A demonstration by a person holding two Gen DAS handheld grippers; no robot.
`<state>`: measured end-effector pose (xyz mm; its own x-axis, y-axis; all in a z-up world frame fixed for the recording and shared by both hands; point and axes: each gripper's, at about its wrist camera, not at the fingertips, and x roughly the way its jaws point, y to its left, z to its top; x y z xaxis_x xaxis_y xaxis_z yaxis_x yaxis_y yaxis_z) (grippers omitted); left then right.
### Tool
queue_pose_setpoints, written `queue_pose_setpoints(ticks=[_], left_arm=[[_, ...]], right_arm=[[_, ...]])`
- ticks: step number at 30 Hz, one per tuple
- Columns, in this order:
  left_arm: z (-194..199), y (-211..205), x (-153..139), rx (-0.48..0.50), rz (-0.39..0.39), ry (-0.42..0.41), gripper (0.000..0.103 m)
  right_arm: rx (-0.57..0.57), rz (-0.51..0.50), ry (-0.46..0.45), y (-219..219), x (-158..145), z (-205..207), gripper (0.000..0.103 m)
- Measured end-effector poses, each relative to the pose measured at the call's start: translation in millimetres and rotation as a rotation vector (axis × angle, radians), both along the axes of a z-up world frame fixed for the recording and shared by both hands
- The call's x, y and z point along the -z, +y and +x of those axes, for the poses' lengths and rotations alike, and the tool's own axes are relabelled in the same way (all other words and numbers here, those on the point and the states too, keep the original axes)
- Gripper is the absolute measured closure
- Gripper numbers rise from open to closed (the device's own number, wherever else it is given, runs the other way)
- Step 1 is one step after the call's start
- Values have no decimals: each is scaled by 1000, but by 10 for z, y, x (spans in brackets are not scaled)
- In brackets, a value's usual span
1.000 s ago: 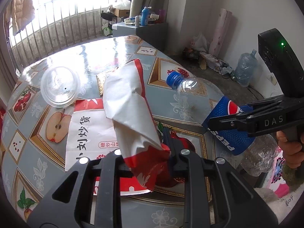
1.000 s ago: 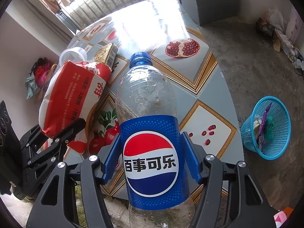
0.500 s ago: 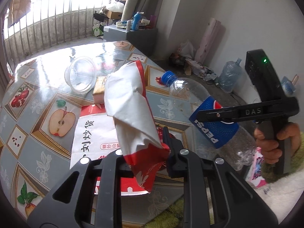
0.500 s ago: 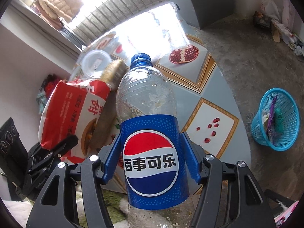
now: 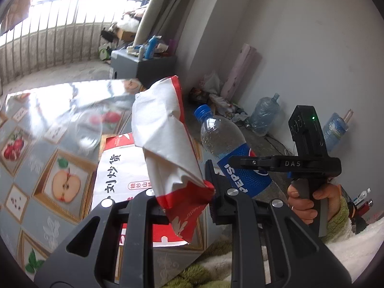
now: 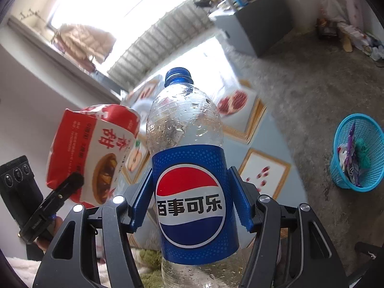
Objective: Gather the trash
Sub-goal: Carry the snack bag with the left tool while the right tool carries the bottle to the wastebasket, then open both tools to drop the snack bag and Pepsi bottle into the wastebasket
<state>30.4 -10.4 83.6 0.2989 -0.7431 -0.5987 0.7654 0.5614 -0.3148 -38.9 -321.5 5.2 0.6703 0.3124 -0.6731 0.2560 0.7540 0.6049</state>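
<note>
Right wrist view: the right gripper [image 6: 189, 206] clamped the upright Pepsi bottle [image 6: 187, 168], the blue basket [image 6: 357, 151] on the floor to its right, nearer than the left gripper [image 5: 189, 199] pinching a snack bag [image 5: 168, 148].

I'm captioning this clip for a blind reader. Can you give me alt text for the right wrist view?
The right gripper, jaws closed on the blue label, holds an empty Pepsi bottle upright. To its left, the left gripper holds a red and white paper bag; on the floor to the right stands a blue basket with trash.

Bottle [image 5: 230, 153] right of bag [image 5: 168, 144]
</note>
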Motion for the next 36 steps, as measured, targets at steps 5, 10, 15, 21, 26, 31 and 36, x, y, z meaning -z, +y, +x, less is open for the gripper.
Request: queue_pose_setpoints(ticks=[5, 10, 15, 21, 26, 31, 36], left_arm=[[32, -369, -189, 57, -2, -60, 83], [92, -924, -310, 132, -2, -98, 83], [53, -1549, -310, 220, 19, -119, 83], [-92, -2361, -188, 346, 66, -155, 83], [-212, -3020, 33, 441, 114, -155, 83], [-275, -3640, 312, 522, 168, -142, 82], [-417, -4243, 662, 598, 228, -116, 82]], right_arm=[[93, 16, -48, -278, -63, -144, 43], [196, 28, -71, -603, -47, -357, 43], [314, 24, -82, -985, -7, -607, 43], [476, 12, -65, -1465, 101, -946, 43], [591, 7, -36, -1810, 267, -1175, 43], [698, 5, 3, -2102, 449, -1408, 43], [790, 18, 31, -2346, 597, -1676, 43]])
